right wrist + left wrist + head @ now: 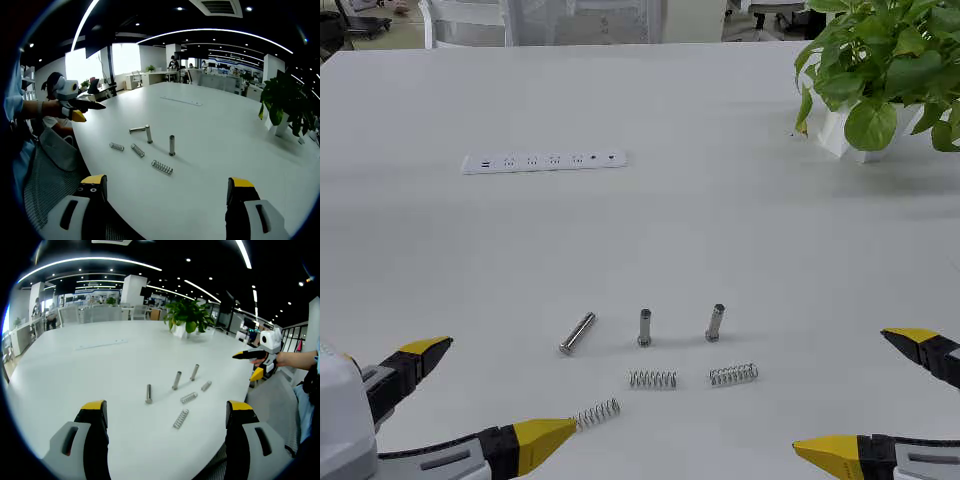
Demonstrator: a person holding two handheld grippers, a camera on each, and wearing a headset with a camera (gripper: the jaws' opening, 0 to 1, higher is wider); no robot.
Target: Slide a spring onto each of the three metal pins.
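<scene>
Three metal pins sit near the table's front: the left pin (577, 333) (148, 393) (137, 130) lies on its side, while the middle pin (645, 327) (148, 134) and the right pin (715, 322) (171, 145) stand on their heads. Three loose springs lie just in front of them: the left spring (596, 412) (181, 418), the middle spring (653, 379) (189, 397) and the right spring (733, 374) (162, 167). My left gripper (485, 395) (166, 409) is open at the lower left, one yellow tip close to the left spring. Open and holding nothing, my right gripper (865, 393) (167, 182) hovers at the lower right.
A white power strip (544, 160) lies further back on the white table (720, 200). A leafy plant (885, 70) in a white pot stands at the back right. Chairs line the far edge.
</scene>
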